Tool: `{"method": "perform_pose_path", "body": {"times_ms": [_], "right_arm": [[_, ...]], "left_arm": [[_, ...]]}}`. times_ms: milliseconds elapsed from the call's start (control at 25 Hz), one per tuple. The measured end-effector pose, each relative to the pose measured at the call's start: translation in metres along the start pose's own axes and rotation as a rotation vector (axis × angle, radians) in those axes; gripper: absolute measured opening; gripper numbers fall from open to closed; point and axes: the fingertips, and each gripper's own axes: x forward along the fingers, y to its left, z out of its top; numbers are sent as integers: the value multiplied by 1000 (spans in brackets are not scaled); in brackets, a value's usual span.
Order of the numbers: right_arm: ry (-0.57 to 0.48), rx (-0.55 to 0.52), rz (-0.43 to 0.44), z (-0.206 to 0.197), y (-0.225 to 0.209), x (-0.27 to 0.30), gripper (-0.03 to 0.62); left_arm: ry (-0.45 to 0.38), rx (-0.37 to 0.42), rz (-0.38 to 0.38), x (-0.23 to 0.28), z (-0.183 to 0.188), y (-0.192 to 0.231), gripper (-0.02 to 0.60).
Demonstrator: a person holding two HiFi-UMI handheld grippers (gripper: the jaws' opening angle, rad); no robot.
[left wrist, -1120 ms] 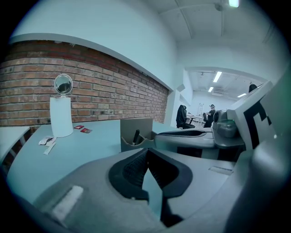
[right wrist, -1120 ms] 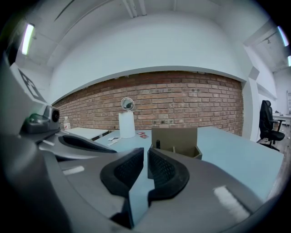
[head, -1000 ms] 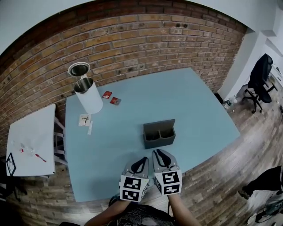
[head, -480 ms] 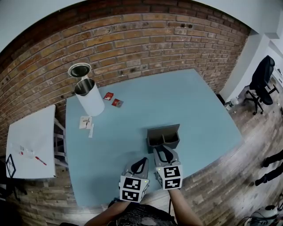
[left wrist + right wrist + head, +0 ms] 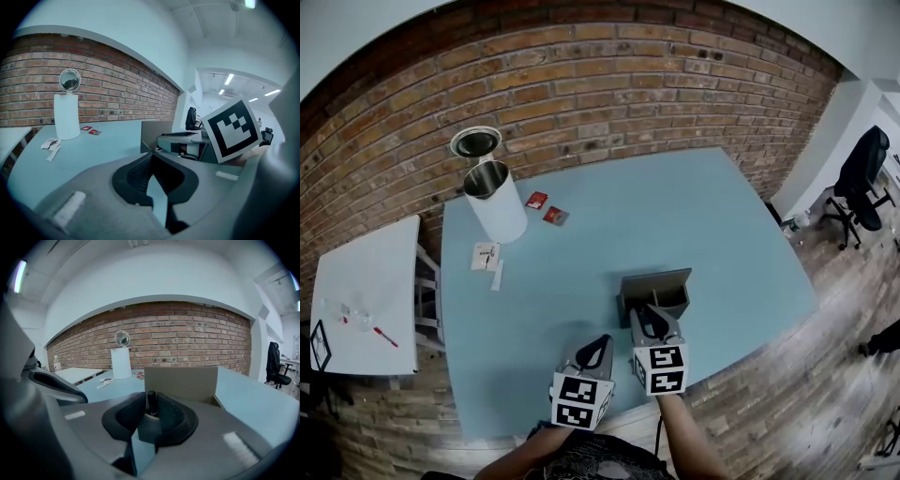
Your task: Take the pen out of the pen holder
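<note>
1 pen [image 5: 151, 401] | upright between right gripper [image 5: 150, 409] jaws | jaws just closing

I'm seeing holder [image 5: 654, 284] standing near table's [image 5: 675, 216] near edge, tall back wall blocking straight reach beyond. Bare top lying open behind, right of it. Canister [image 5: 497, 206], packets [image 5: 554, 216], papers [image 5: 485, 255] crowding far-left corner. Brick wall [image 5: 609, 84] closing off far side.

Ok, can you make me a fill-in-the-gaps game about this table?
The pen holder sits on a ___ table.
The pen is ___.
The wall behind the table is built of ___.
The two small packets beside the white bin are ___.
Missing words: blue; black; bricks; red.
</note>
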Motion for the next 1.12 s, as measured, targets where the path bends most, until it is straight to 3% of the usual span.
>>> {"method": "perform_pose_path", "body": {"times_ms": [120,1120], "right_arm": [[-2,-17,-6,1,0,1,48],[-193,-80,-53,50,-12,-59,46]], "left_arm": [[-5,-1,0,0,0,2,5],[-46,31,-22,-8,9,-31,5]]}}
